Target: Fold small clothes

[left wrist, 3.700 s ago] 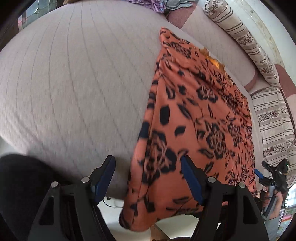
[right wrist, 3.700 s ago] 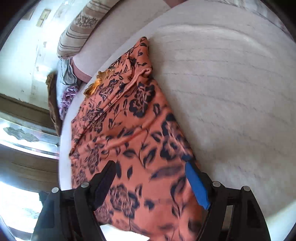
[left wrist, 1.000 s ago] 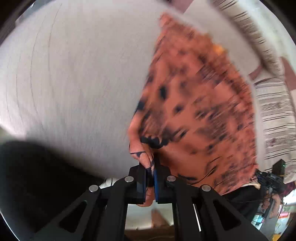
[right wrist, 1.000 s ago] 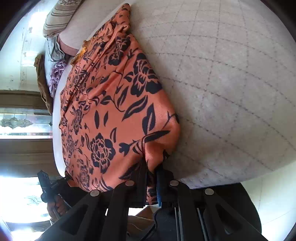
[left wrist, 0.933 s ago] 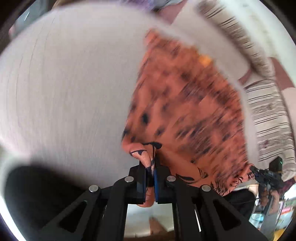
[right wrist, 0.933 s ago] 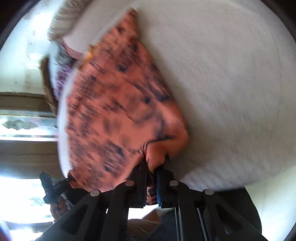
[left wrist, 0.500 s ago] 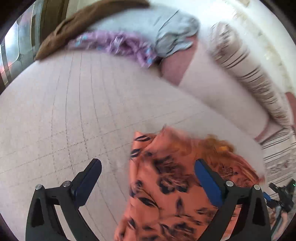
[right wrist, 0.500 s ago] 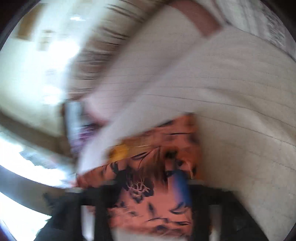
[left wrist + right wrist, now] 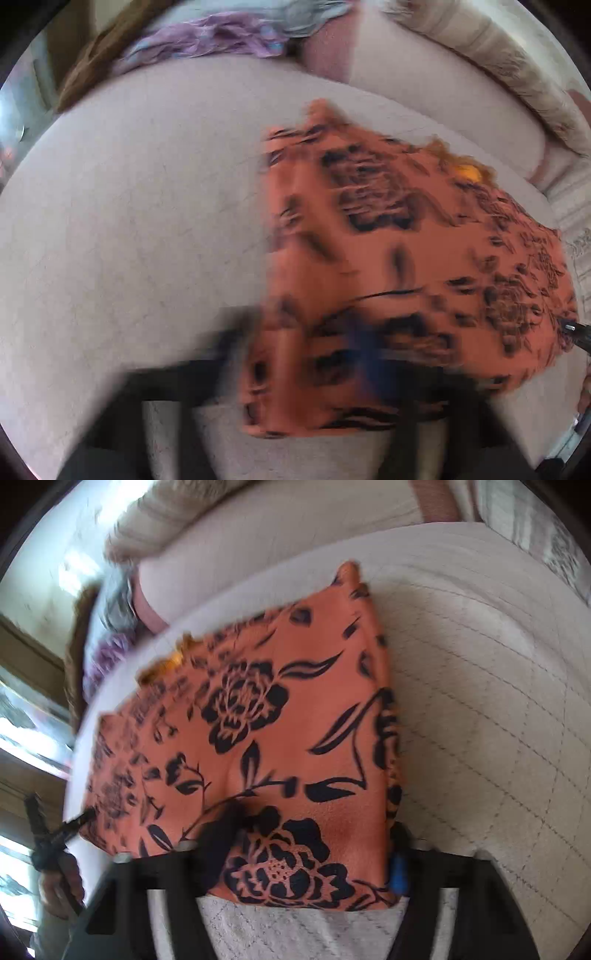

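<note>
The orange garment with black flowers [image 9: 388, 258] lies folded over on the quilted bed; it also shows in the right wrist view [image 9: 266, 746]. My left gripper [image 9: 295, 354] is blurred by motion, its fingers spread wide over the garment's near edge, empty. My right gripper [image 9: 310, 849] is open too, its fingers [image 9: 397, 867] straddling the garment's near fold, holding nothing. The left gripper and hand [image 9: 51, 845] show at the garment's far side in the right wrist view.
The light quilted bedcover [image 9: 129, 240] spreads to the left of the garment. Purple and grey clothes [image 9: 221, 33] lie piled at the bed's far side. Striped pillows [image 9: 480, 48] lie along the far right edge.
Both grippers carried the garment's near hem up over the far half while shut on it, then opened and let go. Now both are pulling back over the folded garment.
</note>
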A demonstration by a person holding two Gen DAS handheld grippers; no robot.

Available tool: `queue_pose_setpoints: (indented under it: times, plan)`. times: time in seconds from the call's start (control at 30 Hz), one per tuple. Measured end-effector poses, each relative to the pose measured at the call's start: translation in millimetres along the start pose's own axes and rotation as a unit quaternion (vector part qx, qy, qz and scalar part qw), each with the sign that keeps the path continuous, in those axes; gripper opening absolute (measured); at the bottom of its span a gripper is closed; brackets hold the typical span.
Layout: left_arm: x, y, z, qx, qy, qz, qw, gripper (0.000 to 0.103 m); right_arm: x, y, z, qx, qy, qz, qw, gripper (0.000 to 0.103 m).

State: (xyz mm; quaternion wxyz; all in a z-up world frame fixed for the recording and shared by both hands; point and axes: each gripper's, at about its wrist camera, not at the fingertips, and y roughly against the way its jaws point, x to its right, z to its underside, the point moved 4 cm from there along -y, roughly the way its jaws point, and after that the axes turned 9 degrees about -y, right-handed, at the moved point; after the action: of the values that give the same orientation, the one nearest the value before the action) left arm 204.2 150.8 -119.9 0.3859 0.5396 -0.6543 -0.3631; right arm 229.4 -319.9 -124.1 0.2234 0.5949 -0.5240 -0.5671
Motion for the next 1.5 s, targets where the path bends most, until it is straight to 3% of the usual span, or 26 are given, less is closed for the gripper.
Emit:
queue_pose_setpoints:
  times: [0.1,0.2,0.3,0.37,0.4,0.43,0.5,0.53,0.6,0.7,0.87,1.0,1.23,1.33,1.37,1.4,1.43,1.47,1.5]
  plan:
    - [-1,32,-15,0.017,0.029,0.006,0.9994,0.016,-13,12,-5,-0.011,0.005,0.005,1.000,0.016]
    - [2,82,-9,0.057,0.021,0.030,0.9977,0.015,-22,56,-4,0.012,0.002,-0.021,1.000,0.015]
    - [-3,110,26,0.063,0.015,0.025,0.9976,0.015,-25,95,13,0.014,0.018,-0.036,0.999,0.015]
    - [-13,94,69,0.025,0.025,0.030,0.9989,0.022,-14,105,39,-0.011,0.017,-0.041,0.999,0.016]
    - [-19,79,86,0.002,0.032,0.030,0.9990,0.032,-3,100,56,-0.033,0.010,-0.041,0.999,0.024]
    - [-30,59,108,-0.028,0.044,0.020,0.9985,0.037,11,90,72,-0.051,0.007,-0.024,0.998,0.038]
    - [-37,70,119,0.030,0.043,0.039,0.9979,0.046,47,62,101,-0.080,-0.006,0.015,0.997,0.064]
    - [-41,77,120,0.015,0.048,0.032,0.9982,0.051,58,64,108,-0.054,-0.026,-0.018,0.998,0.063]
    - [-48,90,110,0.028,0.058,0.036,0.9973,0.054,70,81,110,-0.022,-0.072,-0.062,0.995,0.066]
    - [-50,99,80,0.052,0.037,0.024,0.9977,0.055,83,98,98,0.021,-0.095,-0.064,0.993,0.069]
    - [-41,81,32,0.066,0.028,0.061,0.9956,0.055,77,83,66,0.036,-0.117,-0.071,0.990,0.069]
    - [-32,62,-5,0.060,0.004,0.037,0.9975,0.055,57,72,42,0.041,-0.104,-0.069,0.991,0.069]
    - [-33,18,-31,0.044,0.006,0.019,0.9988,0.054,55,54,2,0.065,-0.089,-0.044,0.993,0.069]
    - [-35,11,-32,0.042,0.012,0.010,0.9990,0.034,56,46,-17,0.079,-0.092,-0.038,0.992,0.069]
    - [-35,8,-33,0.041,0.013,0.006,0.9991,0.021,55,43,-23,0.080,-0.091,-0.031,0.992,0.069]
    - [-36,8,-32,0.038,0.013,0.003,0.9992,0.009,54,40,-27,0.080,-0.087,-0.026,0.993,0.065]
    - [-34,7,-34,0.038,0.009,0.000,0.9992,0.006,50,37,-31,0.081,-0.075,-0.020,0.994,0.041]
    - [-33,10,-33,0.044,0.006,-0.003,0.9990,0.004,45,34,-33,0.074,-0.061,-0.008,0.995,0.025]
    - [-30,17,-33,0.057,0.000,-0.008,0.9983,0.004,41,34,-34,0.079,-0.051,0.025,0.995,0.019]
